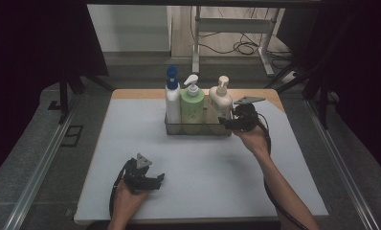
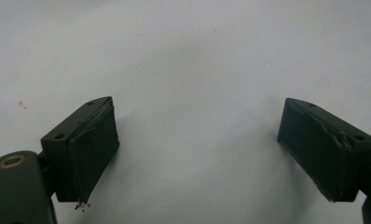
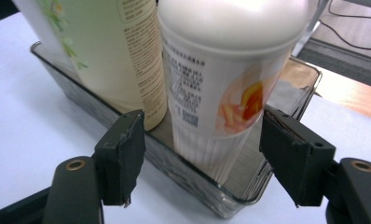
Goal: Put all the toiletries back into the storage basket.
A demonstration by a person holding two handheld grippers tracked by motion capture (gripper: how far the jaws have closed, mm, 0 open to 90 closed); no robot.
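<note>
Three pump bottles stand in a row in one clear tray [image 1: 198, 130] at the far middle of the table [image 1: 131, 143]: a white bottle with a blue cap [image 1: 172, 98] on the left, a green bottle [image 1: 192, 103] in the middle, and a cream bottle [image 1: 220, 101] on the right. Two grippers are in play. The right gripper [image 1: 229, 122] sits at the tray's right end, and in its own view the jaws stand apart on either side of the cream bottle [image 3: 221, 93], pads clear of it, with the tray wall between them and the bottle. The left gripper [image 1: 155, 179] rests near the table's near edge, well apart from the tray, jaws spread wide over bare tabletop with nothing between them.
</note>
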